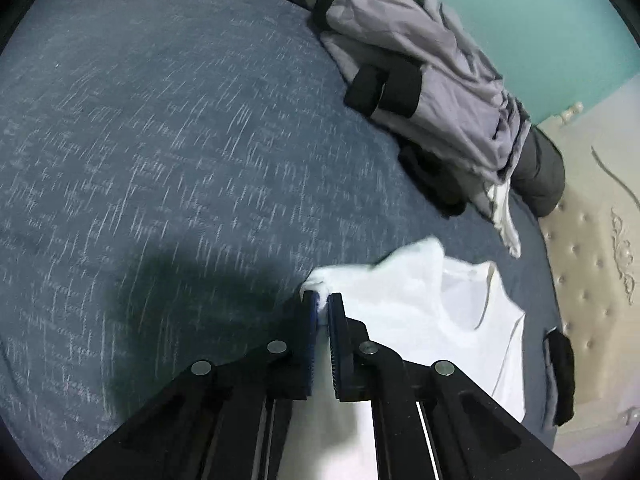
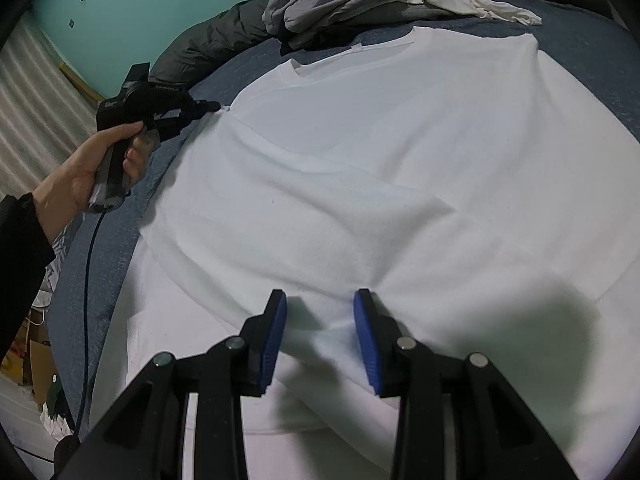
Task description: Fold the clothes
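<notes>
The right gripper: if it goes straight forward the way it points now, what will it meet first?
Most likely the white T-shirt spread on the blue bedspread. The right gripper points down at the cloth, with a raised fold already between its pads; whether they press it is unclear.

No readable text in either view

The only lettering is a faint pale mark on the side of the left gripper (image 2: 216,106) body in the right wrist view, too small and blurred to make out. A small neck tag inside the collar of the white T-shirt (image 2: 400,168) shows no legible print.
</notes>
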`<state>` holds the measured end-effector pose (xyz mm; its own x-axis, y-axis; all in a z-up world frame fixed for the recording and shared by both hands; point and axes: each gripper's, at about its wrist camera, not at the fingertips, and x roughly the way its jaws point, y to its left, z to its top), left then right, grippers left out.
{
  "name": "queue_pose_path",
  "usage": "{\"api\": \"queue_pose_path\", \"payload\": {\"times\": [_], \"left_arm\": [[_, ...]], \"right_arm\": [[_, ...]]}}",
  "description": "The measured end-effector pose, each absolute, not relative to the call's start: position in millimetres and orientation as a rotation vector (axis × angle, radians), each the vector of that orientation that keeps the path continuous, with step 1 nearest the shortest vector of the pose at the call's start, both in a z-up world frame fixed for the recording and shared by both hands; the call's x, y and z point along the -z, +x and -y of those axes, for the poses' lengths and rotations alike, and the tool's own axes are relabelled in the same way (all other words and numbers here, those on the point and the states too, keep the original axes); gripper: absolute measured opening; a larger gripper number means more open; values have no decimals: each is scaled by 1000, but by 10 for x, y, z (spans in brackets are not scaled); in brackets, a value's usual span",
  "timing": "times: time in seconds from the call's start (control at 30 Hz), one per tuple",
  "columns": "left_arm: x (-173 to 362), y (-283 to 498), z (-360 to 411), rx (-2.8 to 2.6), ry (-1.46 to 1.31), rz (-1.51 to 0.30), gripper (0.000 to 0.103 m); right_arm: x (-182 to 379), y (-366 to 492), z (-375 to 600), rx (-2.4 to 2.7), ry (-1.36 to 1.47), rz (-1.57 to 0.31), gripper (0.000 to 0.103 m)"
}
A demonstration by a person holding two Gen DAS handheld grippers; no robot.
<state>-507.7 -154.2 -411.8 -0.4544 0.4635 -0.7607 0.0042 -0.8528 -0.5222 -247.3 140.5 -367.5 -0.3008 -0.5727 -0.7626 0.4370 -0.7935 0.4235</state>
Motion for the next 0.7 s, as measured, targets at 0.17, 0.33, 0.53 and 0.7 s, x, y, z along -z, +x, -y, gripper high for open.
{"api": "queue_pose_path", "payload": {"times": [0.17, 0.33, 0.53, 0.7], "left_arm": [[3955, -5206, 1490, -2437, -1421, 650, 4], [3778, -5216, 1604, -2519, -1394, 658, 3], [3764, -5104, 1618, -2461, -1441, 616, 4], [3892, -5032, 1501, -2422, -1483, 564, 12]], "right_arm": [[3671, -2469, -1424, 2118, 1317, 174, 35], [3664, -2453, -1449, 2120, 1318, 174, 35], [3656, -2455, -1467, 2118, 1323, 179, 35], [3654, -2458, -1462, 2117, 1326, 182, 35]]}}
